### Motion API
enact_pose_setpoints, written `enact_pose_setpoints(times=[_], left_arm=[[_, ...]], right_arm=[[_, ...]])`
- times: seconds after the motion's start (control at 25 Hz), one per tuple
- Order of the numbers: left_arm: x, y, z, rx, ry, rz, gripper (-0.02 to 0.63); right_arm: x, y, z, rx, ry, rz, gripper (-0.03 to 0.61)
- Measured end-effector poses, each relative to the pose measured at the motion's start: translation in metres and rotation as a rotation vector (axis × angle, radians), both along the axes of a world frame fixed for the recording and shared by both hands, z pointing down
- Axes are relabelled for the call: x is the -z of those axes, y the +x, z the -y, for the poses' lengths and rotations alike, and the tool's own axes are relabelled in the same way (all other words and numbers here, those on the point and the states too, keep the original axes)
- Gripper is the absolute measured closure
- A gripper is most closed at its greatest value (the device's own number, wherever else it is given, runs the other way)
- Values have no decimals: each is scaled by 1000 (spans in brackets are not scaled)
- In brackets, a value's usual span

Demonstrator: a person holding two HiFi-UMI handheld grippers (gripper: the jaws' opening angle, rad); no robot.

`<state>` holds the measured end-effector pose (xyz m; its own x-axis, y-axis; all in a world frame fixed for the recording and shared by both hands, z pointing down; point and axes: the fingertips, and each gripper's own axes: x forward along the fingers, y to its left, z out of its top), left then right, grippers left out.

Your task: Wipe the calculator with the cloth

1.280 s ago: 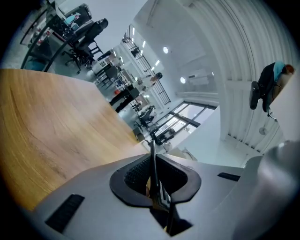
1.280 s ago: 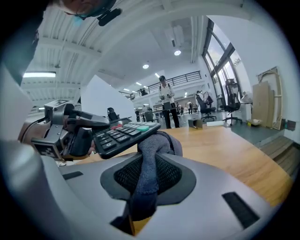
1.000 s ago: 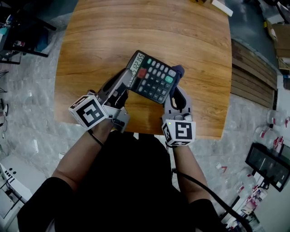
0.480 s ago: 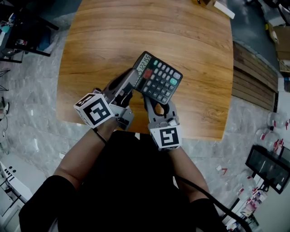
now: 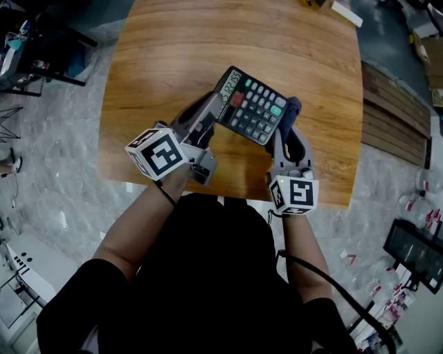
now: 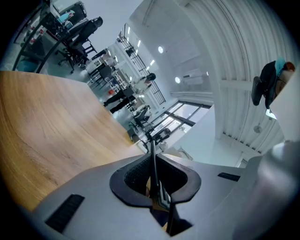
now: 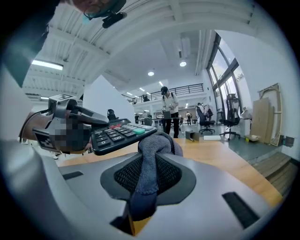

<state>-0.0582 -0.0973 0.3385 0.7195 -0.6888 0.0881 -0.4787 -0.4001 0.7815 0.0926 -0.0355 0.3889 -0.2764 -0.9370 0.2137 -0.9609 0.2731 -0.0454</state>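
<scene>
A black calculator (image 5: 250, 105) with grey keys, a red key and a green key is held tilted above the wooden table (image 5: 173, 55). My left gripper (image 5: 216, 109) is shut on its left edge, by the display. In the left gripper view the calculator (image 6: 152, 152) shows edge-on as a thin dark strip between the pads of the left gripper (image 6: 153, 163). My right gripper (image 5: 288, 128) is shut on a blue-grey cloth (image 5: 292, 108), which lies against the calculator's right edge. In the right gripper view the cloth (image 7: 154, 145) bulges out of the right gripper (image 7: 149, 161), just beside the calculator (image 7: 123, 132).
A white box (image 5: 344, 12) lies at the table's far edge. Wooden planks (image 5: 391, 117) lie on the floor to the right, with bottles and a black tray (image 5: 419, 252) beyond. A person (image 7: 167, 110) stands far off in the hall.
Half a second ago the right gripper was under the calculator's near edge; it has since swung back to the right edge with the cloth. The left gripper keeps its hold.
</scene>
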Motion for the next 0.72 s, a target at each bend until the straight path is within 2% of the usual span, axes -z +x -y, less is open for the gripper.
enact_pose_setpoints(times=[0.12, 0.32, 0.6, 0.72], left_arm=[[1, 0, -1, 5, -4, -5, 571], [1, 1, 0, 7, -2, -6, 571], [0, -1, 1, 15, -9, 7, 571], [3, 1, 0, 17, -6, -3, 571]], right_arm=[[3, -1, 7, 12, 24, -20, 503], [-2, -24, 7, 74, 33, 4, 503], [-8, -88, -13, 232, 17, -10, 503], [-6, -102, -22, 267, 22, -2, 503]])
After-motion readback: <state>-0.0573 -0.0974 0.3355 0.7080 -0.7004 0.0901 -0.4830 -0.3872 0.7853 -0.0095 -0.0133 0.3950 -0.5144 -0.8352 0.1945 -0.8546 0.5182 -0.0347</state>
